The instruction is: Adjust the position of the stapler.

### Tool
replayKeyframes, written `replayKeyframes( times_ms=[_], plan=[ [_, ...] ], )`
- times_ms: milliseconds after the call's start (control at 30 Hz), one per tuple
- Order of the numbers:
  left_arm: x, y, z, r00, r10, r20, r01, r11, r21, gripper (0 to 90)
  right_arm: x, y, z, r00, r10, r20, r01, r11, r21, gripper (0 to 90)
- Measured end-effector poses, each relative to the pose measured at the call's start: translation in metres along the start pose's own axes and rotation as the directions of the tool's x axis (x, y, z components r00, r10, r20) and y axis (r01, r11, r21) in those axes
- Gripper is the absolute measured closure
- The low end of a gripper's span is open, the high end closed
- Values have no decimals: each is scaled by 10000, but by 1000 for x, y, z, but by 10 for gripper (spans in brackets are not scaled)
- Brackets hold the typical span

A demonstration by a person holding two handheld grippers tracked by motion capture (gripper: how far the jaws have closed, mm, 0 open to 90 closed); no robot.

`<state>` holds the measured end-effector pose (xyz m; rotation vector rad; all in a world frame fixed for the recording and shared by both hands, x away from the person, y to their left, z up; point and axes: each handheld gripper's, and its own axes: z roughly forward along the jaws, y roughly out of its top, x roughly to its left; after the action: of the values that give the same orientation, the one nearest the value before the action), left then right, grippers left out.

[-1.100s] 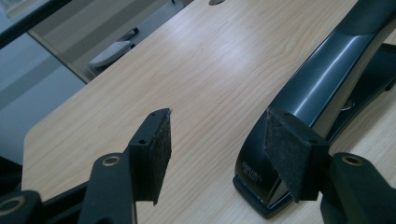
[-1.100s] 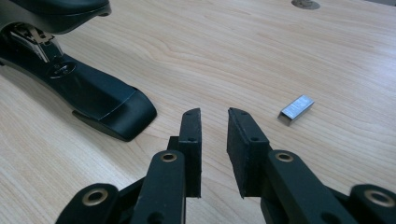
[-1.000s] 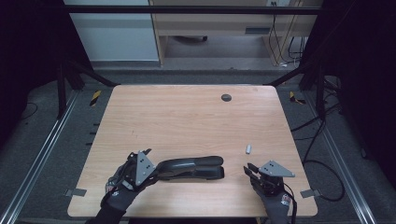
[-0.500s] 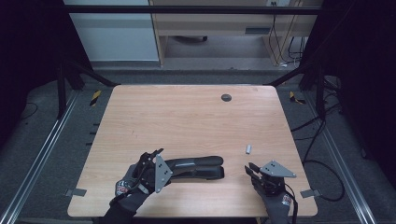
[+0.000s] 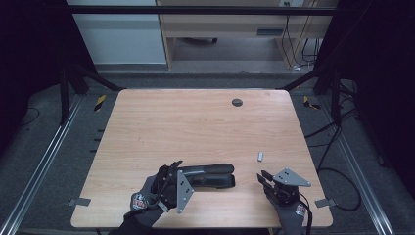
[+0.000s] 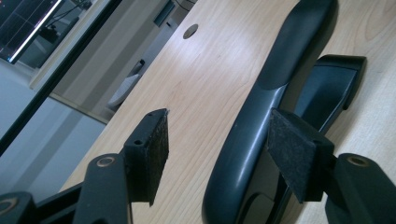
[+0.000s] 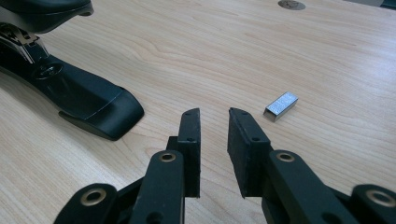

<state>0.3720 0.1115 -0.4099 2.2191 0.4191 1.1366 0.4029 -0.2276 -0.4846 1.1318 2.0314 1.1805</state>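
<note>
Your left gripper (image 6: 215, 154) straddles the black stapler's (image 5: 208, 175) rear end near the table's (image 5: 195, 122) front edge; its jaws, just opening, don't press it. Your right gripper (image 7: 214, 140), jaws slightly apart, holds nothing beside the staple strip (image 7: 280, 105). No readable writing.

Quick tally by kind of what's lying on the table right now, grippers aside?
Stapler: 1
Block of staples: 1
Total: 2
</note>
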Motion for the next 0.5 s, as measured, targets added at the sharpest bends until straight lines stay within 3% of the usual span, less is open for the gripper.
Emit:
replayKeyframes(
  times_ms=[500],
  plan=[
    [-20, 13, 13, 9965, 831, -27, -830, 9965, 121, 380, 0, 0, 0, 10000, 22, 33, -22, 10000, 3, 749]
  ],
)
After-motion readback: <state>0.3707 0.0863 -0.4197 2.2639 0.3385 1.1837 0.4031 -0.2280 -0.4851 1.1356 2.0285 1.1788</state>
